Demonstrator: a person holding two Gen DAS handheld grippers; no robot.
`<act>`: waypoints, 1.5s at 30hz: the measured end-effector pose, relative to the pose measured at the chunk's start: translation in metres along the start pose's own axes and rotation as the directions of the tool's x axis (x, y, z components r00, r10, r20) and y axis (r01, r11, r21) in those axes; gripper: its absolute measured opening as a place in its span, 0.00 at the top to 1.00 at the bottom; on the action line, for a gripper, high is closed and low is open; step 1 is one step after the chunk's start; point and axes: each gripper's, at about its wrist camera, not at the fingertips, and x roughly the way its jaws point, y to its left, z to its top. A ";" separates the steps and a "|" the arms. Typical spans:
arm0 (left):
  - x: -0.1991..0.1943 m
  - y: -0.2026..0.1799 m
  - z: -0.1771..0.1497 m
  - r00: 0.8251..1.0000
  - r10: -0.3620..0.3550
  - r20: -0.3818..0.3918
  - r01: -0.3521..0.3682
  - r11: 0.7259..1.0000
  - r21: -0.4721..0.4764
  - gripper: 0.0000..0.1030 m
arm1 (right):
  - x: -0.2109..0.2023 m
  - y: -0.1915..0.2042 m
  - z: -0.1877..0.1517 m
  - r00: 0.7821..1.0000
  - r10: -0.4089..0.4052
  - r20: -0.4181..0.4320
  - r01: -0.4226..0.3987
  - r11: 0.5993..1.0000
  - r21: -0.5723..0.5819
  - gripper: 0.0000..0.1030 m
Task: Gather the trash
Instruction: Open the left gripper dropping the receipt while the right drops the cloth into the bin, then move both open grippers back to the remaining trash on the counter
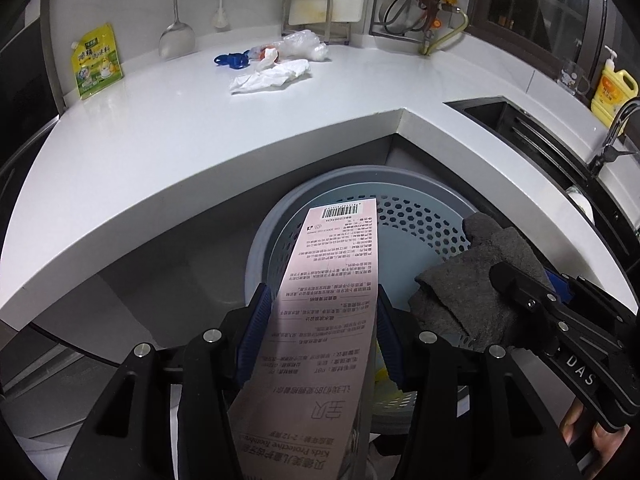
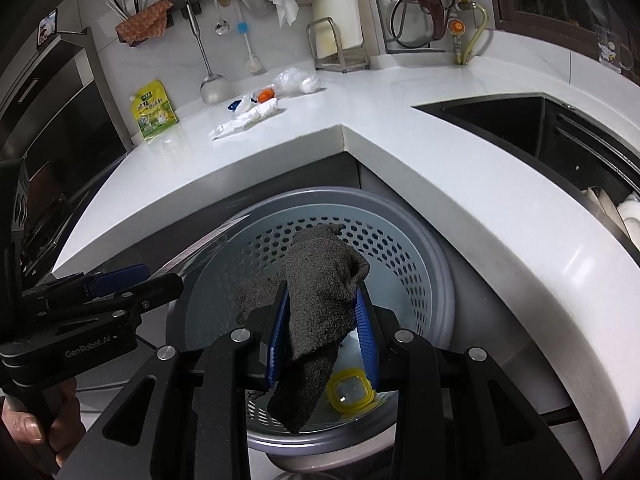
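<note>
A: The place is a kitchen corner, with a white L-shaped counter (image 1: 168, 136) and, on the floor in front of it, a grey perforated bin (image 2: 404, 256) standing open.

B: And the trash itself, where is it?

A: Two pieces are in the grippers, both above the mouth of the bin. The left gripper (image 1: 318, 324) pinches a long pink toothbrush box (image 1: 332, 280) between its blue pads. The long axis of the box runs forward along the fingers, and its far end with the barcode reaches over the rim of the bin. The right gripper (image 2: 322, 320) is pressed on a dark grey cloth (image 2: 320, 300); the cloth bunches above the pads and hangs down below them, directly over the inside of the bin.

B: Which one is better placed for dropping?

A: I think the right one. Its cloth hangs fully inside the circle of the bin, so spreading the fingers should be enough. The box is long and tilted down, and its near end lies behind the rim, so it may need to go more forward or steeper, otherwise it could catch the rim.

B: Is something already inside?

A: Yes, a yellow square lid (image 2: 350, 392) lies at the bottom. On the counter a crumpled white tissue (image 1: 272, 76) and a clear plastic bag (image 1: 304, 44) wait, well apart from both grippers
</note>
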 end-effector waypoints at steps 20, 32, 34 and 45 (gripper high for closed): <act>-0.007 0.011 0.001 0.999 0.032 0.036 -0.031 0.999 -0.030 0.22 | -0.007 -0.008 0.000 1.000 -0.006 0.031 0.005 1.000 0.029 0.46; -0.009 0.016 0.005 0.997 0.057 0.056 -0.055 0.998 -0.035 0.19 | -0.004 -0.012 0.003 0.999 0.025 0.035 -0.027 0.998 0.058 0.44; -0.010 0.017 0.005 0.996 0.061 0.062 -0.058 0.998 -0.038 0.17 | -0.003 -0.011 0.004 0.999 0.024 0.037 -0.027 0.998 0.058 0.43; -0.019 0.021 0.018 0.992 0.049 0.113 -0.045 0.998 -0.040 0.10 | -0.004 -0.008 0.022 0.997 0.018 0.078 -0.021 0.999 0.041 0.34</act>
